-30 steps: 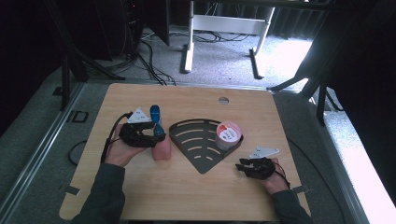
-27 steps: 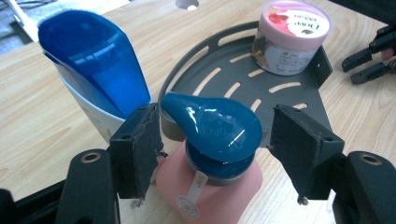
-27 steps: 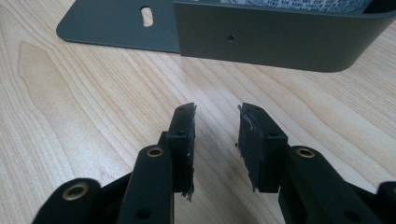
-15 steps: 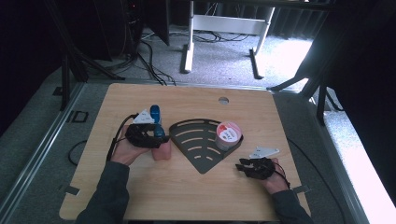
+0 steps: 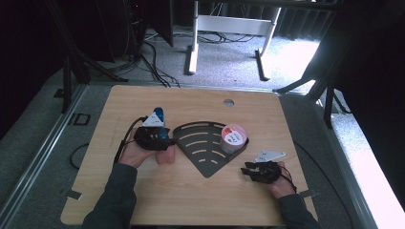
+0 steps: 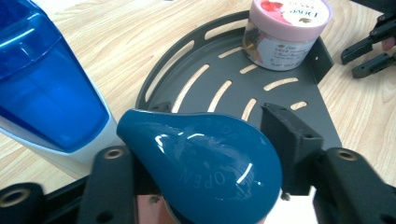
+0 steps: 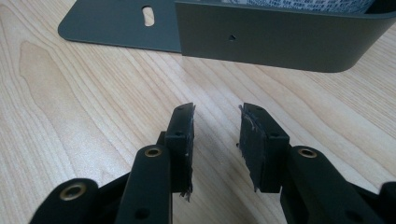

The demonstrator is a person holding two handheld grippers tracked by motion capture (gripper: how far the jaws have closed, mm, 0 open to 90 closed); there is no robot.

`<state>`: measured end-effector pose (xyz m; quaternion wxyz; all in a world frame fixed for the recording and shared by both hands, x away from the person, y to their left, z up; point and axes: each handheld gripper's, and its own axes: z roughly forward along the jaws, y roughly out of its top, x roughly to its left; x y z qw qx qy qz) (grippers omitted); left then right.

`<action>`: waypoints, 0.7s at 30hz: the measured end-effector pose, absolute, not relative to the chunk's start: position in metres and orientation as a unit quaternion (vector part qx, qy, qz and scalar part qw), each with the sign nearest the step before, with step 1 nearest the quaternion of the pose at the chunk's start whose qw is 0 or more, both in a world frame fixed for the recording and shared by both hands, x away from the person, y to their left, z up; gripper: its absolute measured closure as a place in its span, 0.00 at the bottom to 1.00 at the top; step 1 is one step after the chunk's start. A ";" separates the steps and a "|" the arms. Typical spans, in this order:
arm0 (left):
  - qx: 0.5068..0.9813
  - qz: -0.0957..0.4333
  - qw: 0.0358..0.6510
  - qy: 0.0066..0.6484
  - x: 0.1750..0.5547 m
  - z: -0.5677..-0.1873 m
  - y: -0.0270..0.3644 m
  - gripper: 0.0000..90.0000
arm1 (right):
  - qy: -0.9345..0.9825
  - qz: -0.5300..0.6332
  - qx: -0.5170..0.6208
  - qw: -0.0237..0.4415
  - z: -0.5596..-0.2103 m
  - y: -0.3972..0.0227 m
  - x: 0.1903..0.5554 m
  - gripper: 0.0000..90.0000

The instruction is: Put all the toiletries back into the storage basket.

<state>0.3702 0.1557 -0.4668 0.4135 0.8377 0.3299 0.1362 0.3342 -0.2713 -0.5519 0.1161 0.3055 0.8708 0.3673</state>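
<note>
Your left tongs [image 6: 205, 186] have just been closing around the teal cap [image 6: 205, 158] of a pink bottle [image 5: 166, 155]. Your right tongs [image 7: 215, 140] stand open over the table [image 7: 84, 102].

So the rack [image 5: 203, 152] sat mid-table [image 5: 143, 200]. A jar [image 5: 233, 138] stood in the rack's right corner. Just left of the rack were a bottle [image 5: 165, 155] and, behind it, a jug [image 5: 157, 114].

a lab-like recording room: wooden table [image 5: 143, 200], grey carpet [image 5: 229, 62], trailing floor cables [image 5: 153, 57], dark curtains [image 5: 367, 71].
</note>
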 end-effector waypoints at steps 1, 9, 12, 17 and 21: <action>0.838 0.137 0.412 0.331 0.370 -0.466 0.157 0.55 | 0.871 0.367 0.305 0.116 -0.552 -0.271 0.334 0.72; 0.837 0.138 0.409 0.335 0.370 -0.465 0.157 0.59 | 0.871 0.369 0.304 0.114 -0.552 -0.272 0.334 0.71; 0.836 0.141 0.409 0.338 0.369 -0.465 0.157 0.59 | 0.871 0.369 0.305 0.114 -0.552 -0.272 0.334 0.71; 0.836 0.142 0.407 0.339 0.368 -0.464 0.156 0.59 | 0.870 0.369 0.305 0.113 -0.552 -0.272 0.334 0.71; 0.836 0.145 0.404 0.343 0.366 -0.464 0.155 0.59 | 0.870 0.370 0.305 0.113 -0.552 -0.272 0.334 0.71</action>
